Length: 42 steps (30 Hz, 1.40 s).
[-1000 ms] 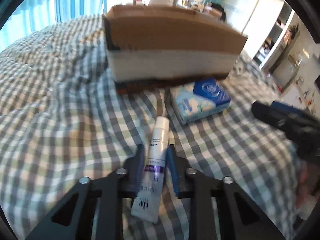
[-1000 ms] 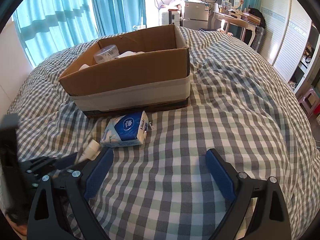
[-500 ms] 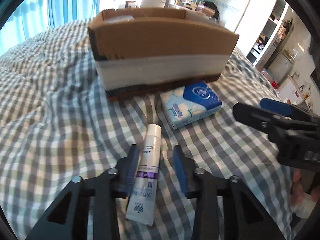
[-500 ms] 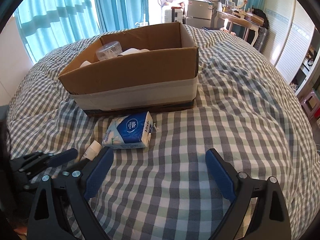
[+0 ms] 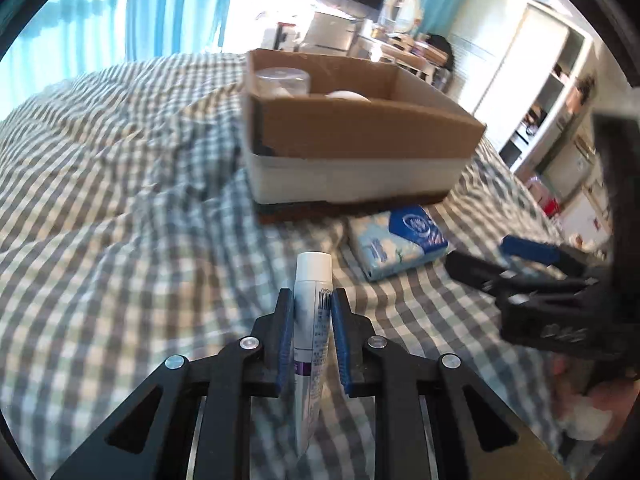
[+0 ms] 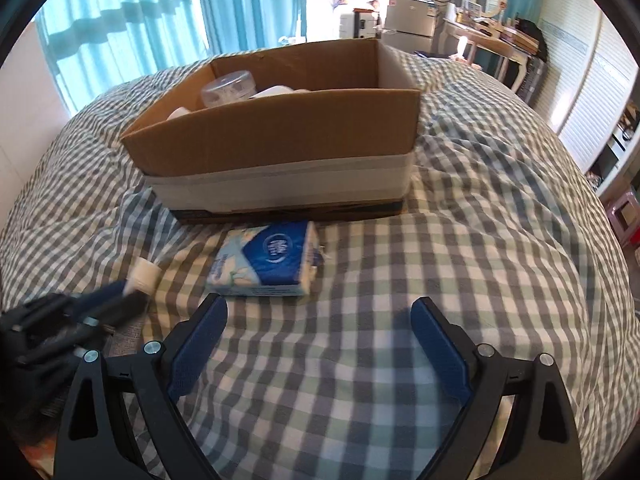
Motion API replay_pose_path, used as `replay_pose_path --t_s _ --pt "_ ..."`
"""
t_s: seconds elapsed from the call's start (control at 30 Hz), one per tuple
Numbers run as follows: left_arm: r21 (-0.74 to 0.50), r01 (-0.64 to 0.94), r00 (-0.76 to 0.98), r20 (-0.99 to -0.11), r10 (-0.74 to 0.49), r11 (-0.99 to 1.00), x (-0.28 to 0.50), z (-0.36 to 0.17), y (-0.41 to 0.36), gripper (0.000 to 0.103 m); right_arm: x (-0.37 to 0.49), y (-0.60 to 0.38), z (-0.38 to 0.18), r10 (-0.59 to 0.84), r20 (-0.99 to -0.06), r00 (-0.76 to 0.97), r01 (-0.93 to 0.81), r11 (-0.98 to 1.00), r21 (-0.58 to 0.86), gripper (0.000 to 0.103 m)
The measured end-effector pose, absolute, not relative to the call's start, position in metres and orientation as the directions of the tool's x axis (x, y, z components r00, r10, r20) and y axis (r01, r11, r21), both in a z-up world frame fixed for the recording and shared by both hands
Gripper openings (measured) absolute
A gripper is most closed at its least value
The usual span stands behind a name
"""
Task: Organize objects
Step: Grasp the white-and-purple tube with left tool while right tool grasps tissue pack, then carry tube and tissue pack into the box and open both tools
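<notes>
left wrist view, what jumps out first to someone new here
The white tube pinched upright in the left claw, right at the bottom centre. Behind it, the open cardboard box sits on the checked bed, with a blue tissue pack lying just in front of the box.

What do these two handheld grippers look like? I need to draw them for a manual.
Both match: the left gripper and right gripper have flat black angular linkage arms with triangular cut-outs and silver round bolt heads, tipped with blue padded fingers. No cables or sleeves are visible.
</notes>
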<state>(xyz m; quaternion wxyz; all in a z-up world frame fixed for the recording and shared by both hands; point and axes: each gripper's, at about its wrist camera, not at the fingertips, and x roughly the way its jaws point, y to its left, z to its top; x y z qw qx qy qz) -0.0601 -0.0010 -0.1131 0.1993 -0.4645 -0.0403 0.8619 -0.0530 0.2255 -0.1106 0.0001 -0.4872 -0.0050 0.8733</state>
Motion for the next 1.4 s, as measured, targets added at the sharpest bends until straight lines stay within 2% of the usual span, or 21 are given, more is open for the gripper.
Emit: replay_pose_path --t_s 0.13,0.4,0.57,0.63,0.67,0.7,0.87,1.4 --pt "-0.270 -0.263 -0.515 -0.773 0.371 -0.926 -0.066 -0.098 -0.025 0.019 -0.072 0.211 -0.119 0.008 -0.869 -0.495 0.028 -0.999 -0.026 0.094" --pt "-0.251 -0.227 -0.516 -0.788 0.335 -0.941 -0.081 -0.109 -0.035 0.019 -0.109 0.183 -0.148 0.023 -0.903 -0.429 0.065 -0.996 -0.056 0.094" --pt "-0.229 -0.230 -0.518 -0.794 0.318 -0.946 -0.079 -0.115 -0.035 0.019 -0.113 0.173 -0.174 0.100 -0.913 -0.396 0.074 -0.987 -0.140 0.094" --pt "-0.213 -0.233 -0.523 -0.795 0.307 -0.949 -0.077 -0.116 -0.034 0.019 -0.109 0.171 -0.174 0.122 -0.902 -0.414 0.074 -0.983 -0.167 0.088" --pt "-0.208 -0.235 -0.525 -0.795 0.304 -0.949 -0.075 -0.115 -0.034 0.019 -0.107 0.171 -0.172 0.131 -0.896 -0.424 0.072 -0.982 -0.177 0.077" --pt "-0.206 -0.234 -0.527 -0.794 0.303 -0.950 -0.073 -0.115 -0.034 0.019 -0.103 0.171 -0.169 0.122 -0.894 -0.432 0.074 -0.983 -0.170 0.075" --pt "-0.200 -0.250 -0.538 -0.785 0.307 -0.948 -0.060 -0.103 -0.032 0.019 -0.082 0.181 -0.151 0.061 -0.889 -0.453 0.070 -0.992 -0.104 0.075" --pt "-0.153 -0.341 -0.566 -0.754 0.332 -0.928 -0.006 -0.045 -0.005 0.018 0.019 0.201 -0.061 -0.021 -0.793 -0.609 0.088 -0.995 -0.041 0.074"
